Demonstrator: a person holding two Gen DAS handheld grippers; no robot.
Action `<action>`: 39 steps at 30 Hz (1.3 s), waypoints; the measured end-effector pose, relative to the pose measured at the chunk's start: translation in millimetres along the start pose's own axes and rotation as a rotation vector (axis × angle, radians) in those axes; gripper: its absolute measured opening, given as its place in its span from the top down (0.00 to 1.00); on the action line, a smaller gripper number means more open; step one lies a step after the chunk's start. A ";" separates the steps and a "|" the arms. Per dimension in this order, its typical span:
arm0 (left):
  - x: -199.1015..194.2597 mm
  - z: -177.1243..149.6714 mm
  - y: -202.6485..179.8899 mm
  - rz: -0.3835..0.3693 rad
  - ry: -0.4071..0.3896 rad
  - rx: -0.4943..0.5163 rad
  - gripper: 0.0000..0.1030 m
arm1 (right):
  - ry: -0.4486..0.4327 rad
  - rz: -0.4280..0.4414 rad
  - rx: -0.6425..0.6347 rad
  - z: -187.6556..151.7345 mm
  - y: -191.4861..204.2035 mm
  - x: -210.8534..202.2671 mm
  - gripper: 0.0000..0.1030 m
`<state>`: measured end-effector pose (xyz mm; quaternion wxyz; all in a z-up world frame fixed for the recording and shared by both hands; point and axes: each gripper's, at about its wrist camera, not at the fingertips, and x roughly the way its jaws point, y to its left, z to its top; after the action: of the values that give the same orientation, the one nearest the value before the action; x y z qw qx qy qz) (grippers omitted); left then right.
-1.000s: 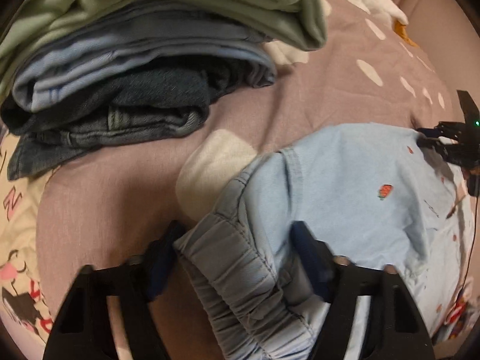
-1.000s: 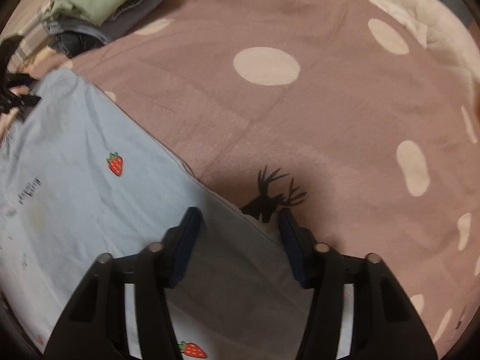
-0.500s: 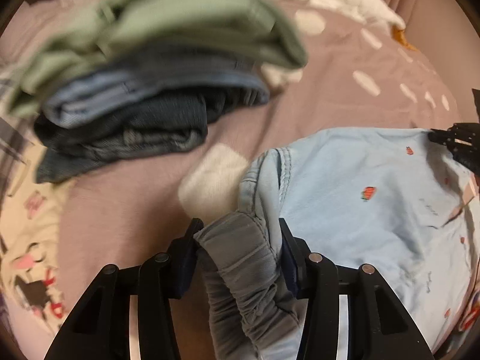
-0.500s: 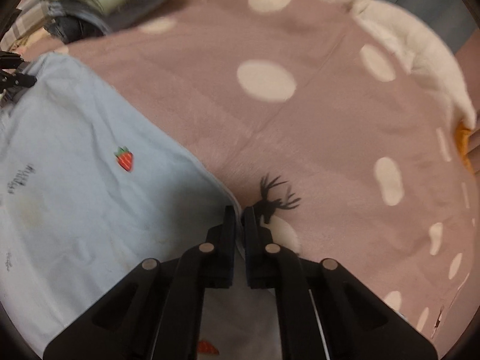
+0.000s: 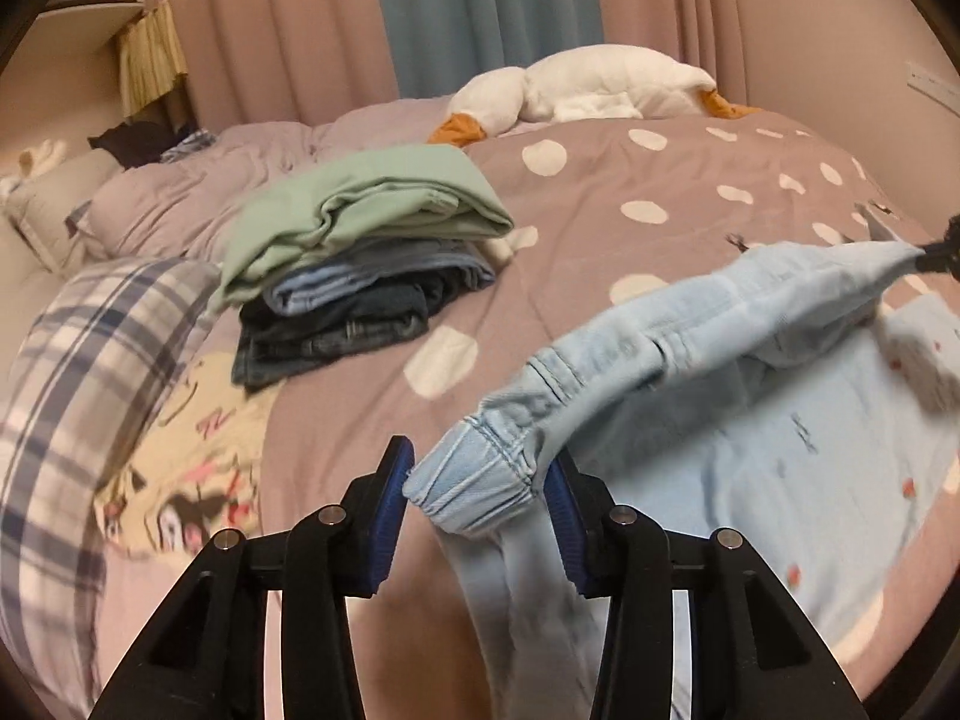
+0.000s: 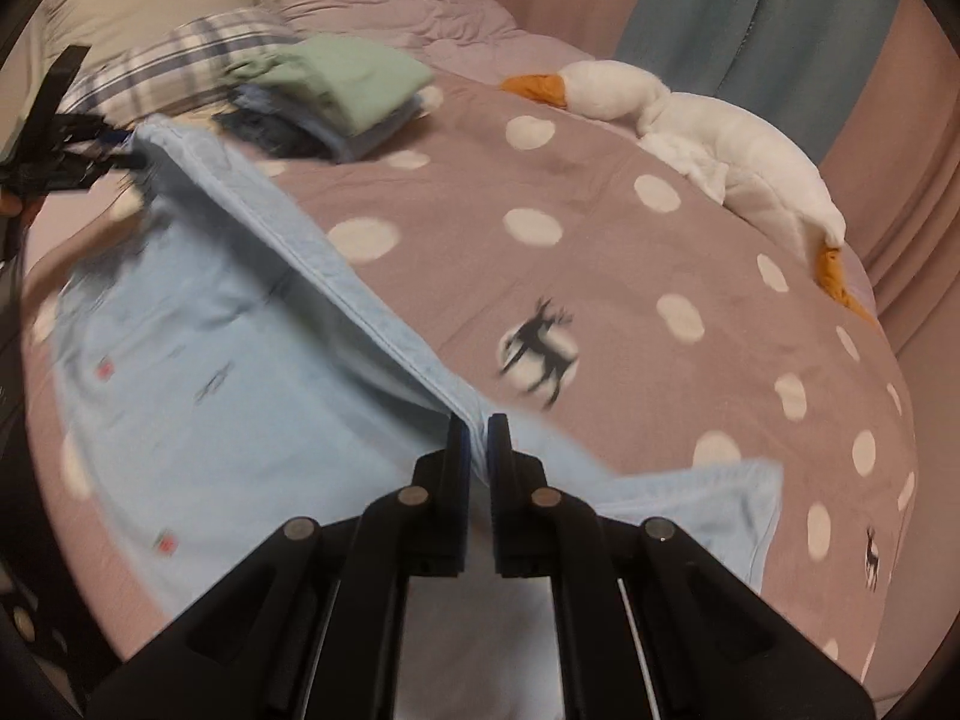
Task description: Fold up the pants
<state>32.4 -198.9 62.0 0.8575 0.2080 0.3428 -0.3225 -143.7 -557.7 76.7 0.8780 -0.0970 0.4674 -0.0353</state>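
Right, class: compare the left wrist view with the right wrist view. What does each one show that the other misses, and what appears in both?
Only the left wrist view shows the elastic waistband bunched between the left gripper, whose jaws are closing on it, and a cartoon-print cloth.

Only the right wrist view shows the right gripper shut on the pants' side edge, and the deer print on the blanket.

Both show the light blue pants, the folded clothes stack, the plush goose and the dotted blanket.
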 end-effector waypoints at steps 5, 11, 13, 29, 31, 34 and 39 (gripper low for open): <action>-10.3 -44.8 -22.5 0.055 0.004 0.042 0.59 | 0.046 0.043 -0.003 -45.9 31.1 -13.8 0.94; -9.4 -74.0 -33.8 0.085 0.052 0.096 0.60 | 0.128 0.098 -0.055 -85.0 70.3 -6.9 0.95; -4.9 -79.9 -40.3 0.101 0.078 0.132 0.60 | 0.146 0.085 -0.067 -90.0 77.7 -2.3 0.94; -52.2 -68.0 -38.8 -0.020 -0.006 -0.075 0.30 | 0.018 0.225 0.187 -80.9 58.6 -19.5 0.56; -48.0 -55.7 -44.9 -0.089 -0.047 -0.142 0.30 | 0.029 0.210 0.244 -77.3 62.3 1.1 0.56; -28.3 -39.0 -76.3 -0.163 -0.061 -0.142 0.30 | 0.141 0.199 0.263 -82.6 78.1 37.5 0.56; 3.5 -35.4 -126.4 -0.230 0.010 -0.053 0.30 | 0.173 0.203 0.239 -90.8 88.2 42.3 0.56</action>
<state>-69.7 -269.1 18.3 0.8183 0.1461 0.3769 -0.4087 -197.7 -490.4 -25.1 0.8388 0.0589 0.5412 -0.0100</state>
